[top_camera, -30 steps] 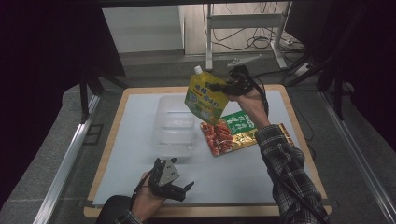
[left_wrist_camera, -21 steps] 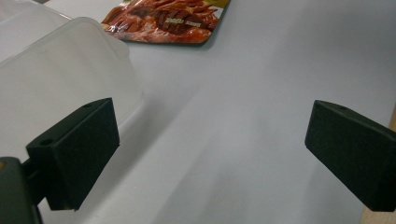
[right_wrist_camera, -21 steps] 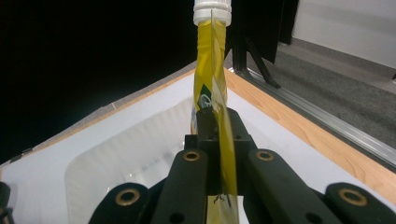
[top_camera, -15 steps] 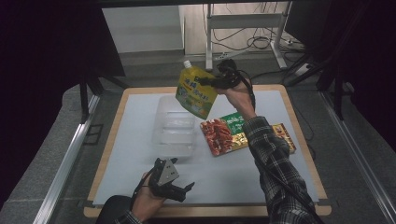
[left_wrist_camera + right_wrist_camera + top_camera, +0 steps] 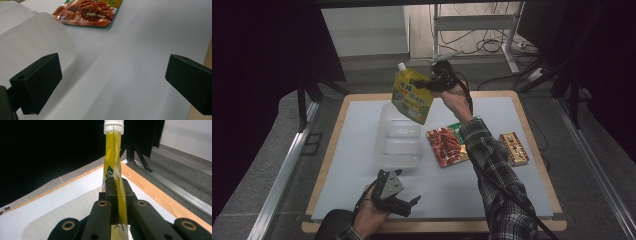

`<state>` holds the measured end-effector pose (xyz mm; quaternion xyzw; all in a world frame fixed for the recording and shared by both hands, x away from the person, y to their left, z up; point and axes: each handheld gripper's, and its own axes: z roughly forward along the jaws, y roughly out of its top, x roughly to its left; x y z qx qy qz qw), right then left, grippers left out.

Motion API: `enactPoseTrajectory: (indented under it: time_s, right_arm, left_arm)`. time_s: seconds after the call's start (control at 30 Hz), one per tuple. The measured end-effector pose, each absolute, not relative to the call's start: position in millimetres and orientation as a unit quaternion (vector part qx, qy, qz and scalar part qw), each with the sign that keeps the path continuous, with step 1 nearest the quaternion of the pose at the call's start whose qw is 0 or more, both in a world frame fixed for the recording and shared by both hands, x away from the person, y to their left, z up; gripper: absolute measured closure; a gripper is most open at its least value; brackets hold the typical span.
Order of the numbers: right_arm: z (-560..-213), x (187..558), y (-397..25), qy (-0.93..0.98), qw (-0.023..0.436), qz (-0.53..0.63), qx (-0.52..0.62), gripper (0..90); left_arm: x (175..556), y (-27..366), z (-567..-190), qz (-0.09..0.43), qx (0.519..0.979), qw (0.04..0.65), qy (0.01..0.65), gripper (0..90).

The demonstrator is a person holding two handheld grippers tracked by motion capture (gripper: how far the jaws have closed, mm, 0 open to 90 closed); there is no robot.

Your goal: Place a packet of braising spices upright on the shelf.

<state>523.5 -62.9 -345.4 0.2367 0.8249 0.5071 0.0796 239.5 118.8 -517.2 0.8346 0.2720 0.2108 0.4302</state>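
Observation:
A yellow spouted pouch (image 5: 412, 96) with a white cap hangs in the air over the far end of a clear plastic container (image 5: 398, 136). My right gripper (image 5: 426, 82) is shut on the pouch's edge; in the right gripper view the pouch (image 5: 115, 167) rises edge-on from between the jaws, above the container (image 5: 67, 215). My left gripper (image 5: 404, 205) rests near the table's front edge, open, with nothing between its fingers (image 5: 37, 82). The container's corner (image 5: 30, 42) lies just left of it.
A red snack packet (image 5: 446, 146) lies right of the container, also seen ahead as the packet (image 5: 87, 13) in the left gripper view. A small brown box (image 5: 513, 148) sits further right. The white mat (image 5: 357, 130) covers a wood-edged table (image 5: 532, 145).
My right gripper has carried the yellow pouch leftward, from above the red packet to above the container's far end. The left gripper has stayed put.

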Motion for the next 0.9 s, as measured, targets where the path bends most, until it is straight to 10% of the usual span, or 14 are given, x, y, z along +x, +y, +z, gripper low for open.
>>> enactPoseTrajectory:
  time_s: [0.9]
  right_arm:
    - [-394, 542, -10, 0.86, 0.063, 0.45, 0.234, 88.5]
  left_arm:
    - [239, 116, -518, 0.204, 0.84, 0.427, 0.264, 0.4]
